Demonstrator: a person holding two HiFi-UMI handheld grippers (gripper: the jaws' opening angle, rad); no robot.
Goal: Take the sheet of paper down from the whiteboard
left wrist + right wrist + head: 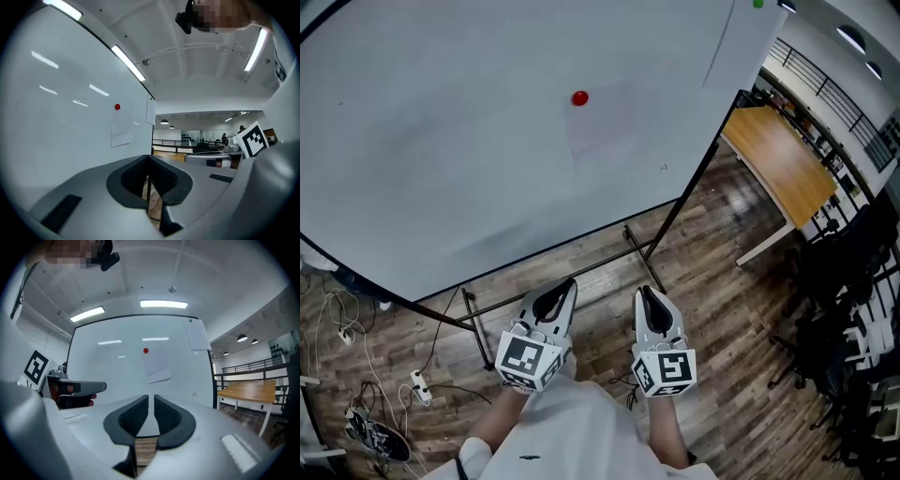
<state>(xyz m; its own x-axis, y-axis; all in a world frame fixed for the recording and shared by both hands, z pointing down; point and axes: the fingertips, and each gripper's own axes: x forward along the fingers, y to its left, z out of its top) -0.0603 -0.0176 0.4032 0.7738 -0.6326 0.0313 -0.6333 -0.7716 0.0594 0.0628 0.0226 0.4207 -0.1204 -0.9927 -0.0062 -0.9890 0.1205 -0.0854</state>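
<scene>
A pale sheet of paper [602,122] hangs on the whiteboard [441,141] under a red magnet [579,97]. Both grippers are held low near the person's body, well short of the board. The left gripper [567,286] is shut and empty. The right gripper [645,292] shows a narrow slit between its pads, with nothing in it. In the left gripper view the paper [121,132] and magnet [117,107] lie beyond the closed jaws [147,161]. In the right gripper view the paper [157,367] hangs straight ahead, above the gripper [151,399].
A second sheet [741,42] with a green magnet [757,4] hangs at the board's top right corner. The board's stand legs [647,248] rest on wood flooring. A wooden table [778,155] and black chairs [844,309] stand at the right. Cables [417,384] and shoes [375,436] lie at the lower left.
</scene>
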